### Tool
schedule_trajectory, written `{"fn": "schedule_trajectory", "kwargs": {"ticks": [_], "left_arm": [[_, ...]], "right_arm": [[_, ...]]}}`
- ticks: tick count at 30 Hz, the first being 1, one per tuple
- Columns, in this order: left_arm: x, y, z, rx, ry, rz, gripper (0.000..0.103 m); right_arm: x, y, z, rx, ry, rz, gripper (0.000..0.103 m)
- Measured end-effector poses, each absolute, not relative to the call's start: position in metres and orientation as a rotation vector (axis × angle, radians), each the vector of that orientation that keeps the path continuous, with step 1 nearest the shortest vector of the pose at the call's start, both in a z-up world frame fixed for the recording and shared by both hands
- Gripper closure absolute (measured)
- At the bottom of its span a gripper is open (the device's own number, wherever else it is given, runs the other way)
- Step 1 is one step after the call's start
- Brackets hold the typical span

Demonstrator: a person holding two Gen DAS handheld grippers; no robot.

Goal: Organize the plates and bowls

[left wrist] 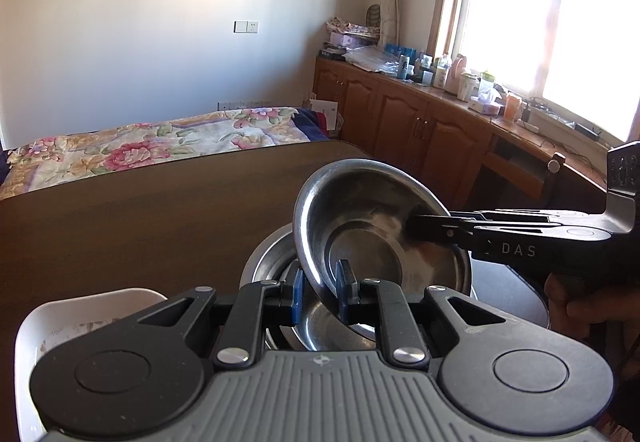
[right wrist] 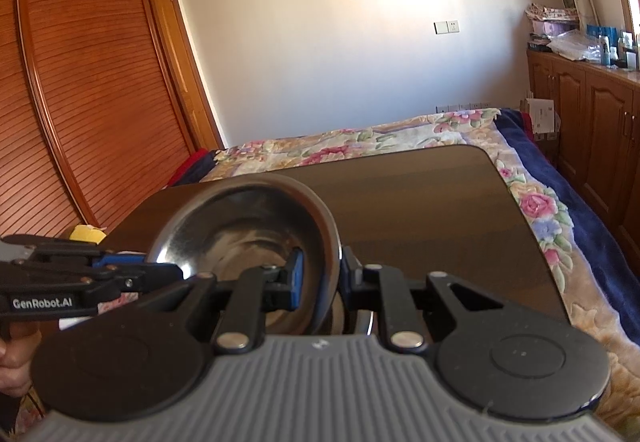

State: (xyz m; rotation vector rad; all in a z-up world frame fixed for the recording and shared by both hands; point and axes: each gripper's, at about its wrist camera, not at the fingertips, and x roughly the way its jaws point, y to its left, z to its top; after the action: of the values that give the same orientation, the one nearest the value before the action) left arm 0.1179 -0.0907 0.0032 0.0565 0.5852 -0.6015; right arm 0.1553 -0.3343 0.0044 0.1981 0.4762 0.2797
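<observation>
A steel bowl [left wrist: 360, 226] hangs tilted above the dark wooden table [left wrist: 140, 209]. My left gripper [left wrist: 322, 292] is shut on its near rim, one blue pad on each side of the wall. From the right, my right gripper [left wrist: 416, 230] clamps the bowl's right rim. In the right wrist view the same bowl [right wrist: 240, 234] sits between the right gripper's [right wrist: 322, 276] pads, and the left gripper [right wrist: 176, 274] holds the opposite rim. Directly beneath lies a second steel bowl [left wrist: 272, 262], partly hidden.
A white dish [left wrist: 80, 314] stands at the table's near left. A dark flat plate [left wrist: 504, 290] lies to the right of the lower bowl. A hand [left wrist: 580, 306] holds the right gripper. Behind the table is a bed with a floral cover [right wrist: 400, 137]; wooden cabinets [left wrist: 420, 121] line the right.
</observation>
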Motion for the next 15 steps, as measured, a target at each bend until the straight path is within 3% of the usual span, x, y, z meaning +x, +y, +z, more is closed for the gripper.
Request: {"fn": "schedule_trajectory", "kwargs": {"ticks": [15], "left_arm": [[0.113,-0.090,-0.020,0.079,0.578,-0.548,0.085]], "right_arm": [[0.149,-0.315,-0.011,0.117,0.447,0.232,0.082]]}}
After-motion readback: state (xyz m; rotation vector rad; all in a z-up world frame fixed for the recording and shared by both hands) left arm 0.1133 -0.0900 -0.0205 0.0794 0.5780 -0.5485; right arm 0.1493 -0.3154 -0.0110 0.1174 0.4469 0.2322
